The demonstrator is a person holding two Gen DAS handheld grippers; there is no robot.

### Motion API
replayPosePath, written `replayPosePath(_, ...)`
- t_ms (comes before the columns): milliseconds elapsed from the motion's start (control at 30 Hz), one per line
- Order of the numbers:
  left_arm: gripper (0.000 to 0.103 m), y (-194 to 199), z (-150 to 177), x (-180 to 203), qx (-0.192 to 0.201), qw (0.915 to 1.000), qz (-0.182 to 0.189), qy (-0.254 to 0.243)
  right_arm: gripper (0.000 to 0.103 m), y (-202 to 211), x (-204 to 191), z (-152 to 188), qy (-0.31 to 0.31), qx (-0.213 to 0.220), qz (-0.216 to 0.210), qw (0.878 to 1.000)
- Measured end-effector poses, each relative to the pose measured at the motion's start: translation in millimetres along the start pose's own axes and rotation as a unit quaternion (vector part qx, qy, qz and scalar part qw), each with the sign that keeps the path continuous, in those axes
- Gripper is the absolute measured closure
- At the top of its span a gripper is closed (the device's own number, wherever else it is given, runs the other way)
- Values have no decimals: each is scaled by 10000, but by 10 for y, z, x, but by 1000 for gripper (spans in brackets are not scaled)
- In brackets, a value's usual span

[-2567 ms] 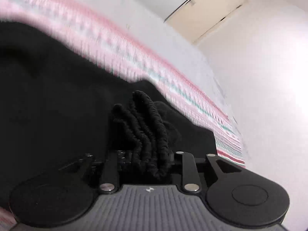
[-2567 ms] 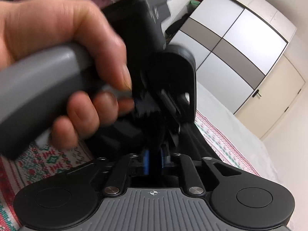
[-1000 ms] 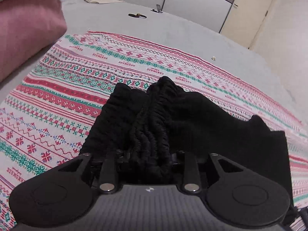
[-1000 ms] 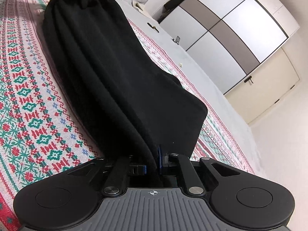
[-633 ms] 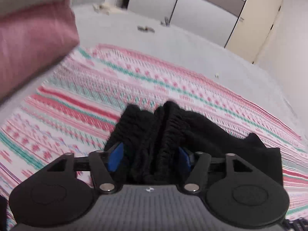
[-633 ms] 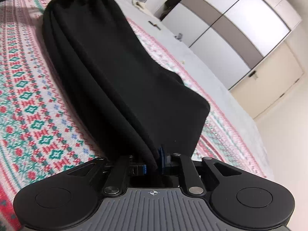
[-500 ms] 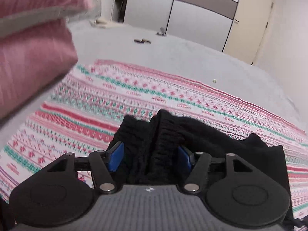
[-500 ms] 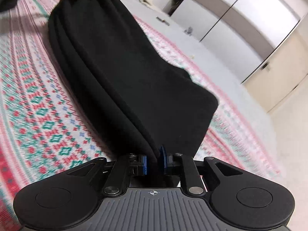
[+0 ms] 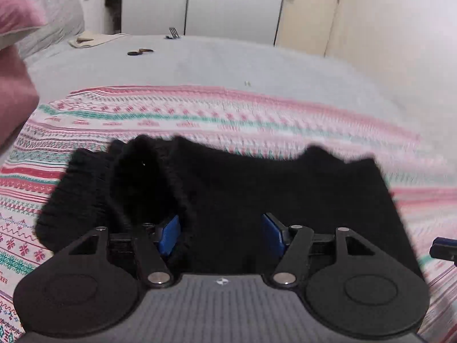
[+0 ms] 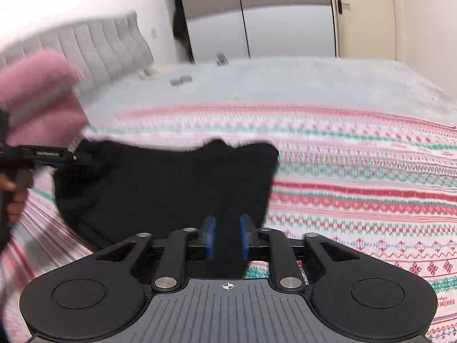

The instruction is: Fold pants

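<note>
place: home bedroom | cues: bed [image 9: 228, 65], padded headboard [image 10: 94, 48], wardrobe [image 9: 200, 3], pink pillow [image 10: 37, 85]

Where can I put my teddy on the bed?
The striped blanket is bare to the right of the black pants. The grey bedspread is bare between the blanket's far edge and the wardrobe. It is crowded on the left: pink pillows, the left gripper, and small things near the headboard.
</note>
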State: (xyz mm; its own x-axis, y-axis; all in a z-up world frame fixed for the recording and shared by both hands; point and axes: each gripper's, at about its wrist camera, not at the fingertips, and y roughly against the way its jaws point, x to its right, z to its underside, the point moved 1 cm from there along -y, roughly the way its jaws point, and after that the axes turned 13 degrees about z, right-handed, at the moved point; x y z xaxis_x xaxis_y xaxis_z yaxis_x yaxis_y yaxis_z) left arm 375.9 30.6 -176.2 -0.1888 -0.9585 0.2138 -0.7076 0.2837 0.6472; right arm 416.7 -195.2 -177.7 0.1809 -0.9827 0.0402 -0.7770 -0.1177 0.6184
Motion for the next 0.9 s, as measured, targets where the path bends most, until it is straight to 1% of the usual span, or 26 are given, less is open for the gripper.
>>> replayPosePath(33, 14, -57, 8, 16, -81, 9999, -127, -50, 93, -99, -79, 30, 134, -174, 80, 9997)
replayPosePath(100, 14, -131, -1, -86, -268, 9989, -387, 62, 93, -241, -225, 118, 414, -539, 33, 9977)
replayPosePath(133, 14, -161, -1, -167, -335, 9978, -563, 132, 93, -309, -277, 183, 538, -793, 1, 9954)
replayPosePath(167, 14, -189, 8, -250, -386, 9957, -827, 154, 93, -364, -311, 260, 650, -950, 64, 9933)
replayPosePath(200, 15, -222, 19, -351, -414, 9933, -1069, 123, 93, -369, -331, 307, 748, -893, 111, 9931)
replayPosePath(267, 16, -236, 31, -458, -442, 9949, -889, 195, 93, -361, -318, 321, 754, -869, 130, 9933)
replayPosePath(333, 16, -192, 9, -433, -426, 9950, -886, 193, 93, -361, -299, 326, 686, -871, 86, 9938)
replayPosePath(400, 16, -111, -19, -367, -294, 9957, -843, 258, 93, -365, -299, 339, 617, -891, 79, 9941)
replayPosePath(467, 16, -38, -54, -232, -80, 9974, -649, 301, 91, -303, -296, 270, 377, -975, -8, 9945)
replayPosePath(500, 15, -23, -70, -103, 49, 9985, -478, 246, 86, -272, -250, 233, 152, -1020, -134, 9946)
replayPosePath(533, 13, -11, -83, 16, 109, 9992, -329, 191, 84, -232, -199, 212, -79, -1019, -254, 9944)
replayPosePath(567, 13, -26, -80, 143, 129, 9997, -167, 142, 84, -185, -170, 209, -313, -974, -341, 9942)
replayPosePath(667, 13, -292, -157, 666, -109, 9991, 407, -79, 84, -70, -44, 162, -836, -839, -461, 9919)
replayPosePath(733, 13, -542, -265, 1036, -248, 9971, 675, -241, 84, -81, -3, 155, -872, -877, -409, 9915)
replayPosePath(800, 13, -864, -335, 1403, -444, 9938, 982, -277, 84, -145, -3, 191, -810, -1023, -321, 9909)
replayPosePath(900, 13, -1275, -383, 1853, -649, 9917, 1055, -353, 84, -225, -24, 270, -797, -1150, -459, 9891)
